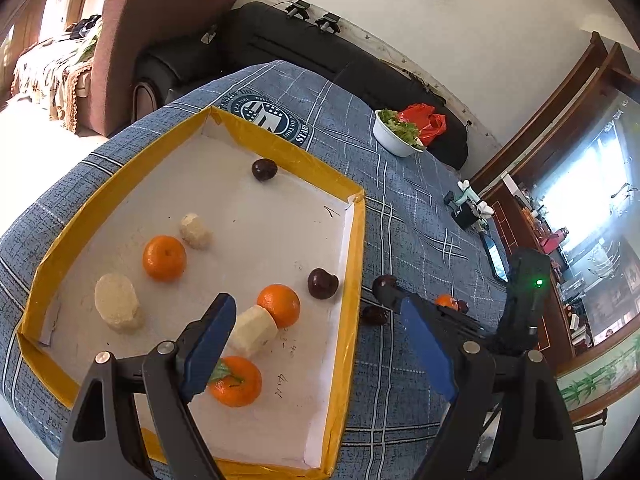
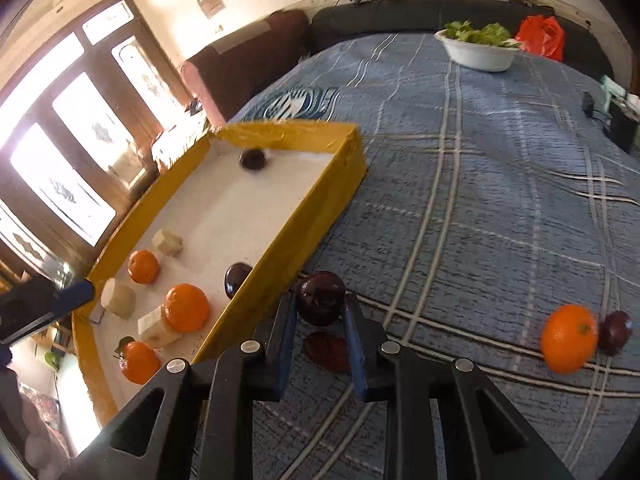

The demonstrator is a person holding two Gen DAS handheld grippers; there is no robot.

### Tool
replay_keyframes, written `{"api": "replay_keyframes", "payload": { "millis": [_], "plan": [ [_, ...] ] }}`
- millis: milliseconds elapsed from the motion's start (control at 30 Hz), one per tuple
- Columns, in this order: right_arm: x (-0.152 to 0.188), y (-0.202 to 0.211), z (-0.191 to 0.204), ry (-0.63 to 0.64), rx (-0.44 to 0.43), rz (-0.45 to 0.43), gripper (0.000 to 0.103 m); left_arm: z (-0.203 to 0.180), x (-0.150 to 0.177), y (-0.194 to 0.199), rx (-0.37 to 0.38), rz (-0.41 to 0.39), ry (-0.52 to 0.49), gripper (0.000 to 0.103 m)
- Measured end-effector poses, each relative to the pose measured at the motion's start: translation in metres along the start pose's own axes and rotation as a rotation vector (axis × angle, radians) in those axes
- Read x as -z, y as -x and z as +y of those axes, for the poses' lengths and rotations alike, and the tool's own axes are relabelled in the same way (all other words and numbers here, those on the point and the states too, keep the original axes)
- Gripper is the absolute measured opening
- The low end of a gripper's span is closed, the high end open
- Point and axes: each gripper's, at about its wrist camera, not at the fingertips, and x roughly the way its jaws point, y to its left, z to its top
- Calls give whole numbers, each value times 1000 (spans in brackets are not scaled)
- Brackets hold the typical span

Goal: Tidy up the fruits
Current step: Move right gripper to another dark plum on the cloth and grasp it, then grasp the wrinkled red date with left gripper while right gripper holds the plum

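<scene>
Blue plaid cloth (image 2: 500, 184), woven and a bit rumpled, covers the whole table; sofa and wall sit beyond its far edge. Big shallow tray (image 1: 354, 264) comes next: rectangular, yellow taped cardboard walls, matte white floor, long axis running near to far, lying on the left part of the cloth. Inside it: three round glossy oranges (image 1: 164, 258), the nearest one with a green leaf; three pale rough-cut chunks (image 1: 116, 300), stubby cylinders lying at mixed angles; two dark smooth plums (image 1: 264, 169), one by the far wall, one by the right wall. White round bowl (image 2: 478, 54) of leafy greens stands far right, a crinkled red plastic bag (image 2: 540, 36) behind it. My left gripper (image 1: 316, 336) hangs over the near right of the tray, blue pads spread wide, nothing between them. My right gripper (image 2: 320, 320) is clamped on a dark shiny plum (image 2: 320, 298) just outside the tray's right wall, near end. Under it a dark red fruit (image 2: 328, 352) lies on the cloth. Further right, a lone orange (image 2: 570, 338) touches another small plum (image 2: 616, 332).
</scene>
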Motion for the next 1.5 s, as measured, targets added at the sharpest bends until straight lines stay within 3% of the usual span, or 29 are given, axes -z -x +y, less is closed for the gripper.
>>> {"api": "replay_keyframes", "payload": {
  "millis": [100, 300, 333, 433, 467, 667, 900, 933, 1000, 1033, 1267, 1500],
  "plan": [
    [2, 25, -13, -37, 13, -50, 27, -20, 6, -6, 18, 14, -66, 84],
    [28, 69, -55, -130, 6, -119, 26, -88, 32, -40, 52, 62, -306, 84],
    [31, 72, -61, -143, 6, -123, 26, -97, 35, -49, 47, 73, -333, 79],
    [40, 77, -78, -176, 9, -129, 26, -113, 36, -81, 10, 126, -383, 60],
    [43, 77, -84, -185, 7, -130, 26, -116, 34, -94, -16, 140, -394, 58],
    [50, 76, -104, -236, -29, -146, 27, -114, 32, -138, -149, 196, -426, 58],
    [51, 76, -105, -234, -65, -154, 27, -128, 48, -148, -214, 205, -548, 63],
    [52, 77, -104, -233, -67, -156, 27, -128, 49, -147, -222, 197, -553, 60],
    [53, 79, -102, -229, -68, -161, 27, -127, 50, -144, -246, 166, -559, 35],
    [54, 80, -101, -228, -65, -163, 27, -125, 50, -143, -217, 182, -538, 29],
    [56, 81, -102, -226, -38, -166, 27, -123, 54, -122, -180, 138, -494, 29],
    [56, 82, -101, -232, -20, -167, 27, -102, 38, -66, -151, 42, -390, 29]
  ]
}}
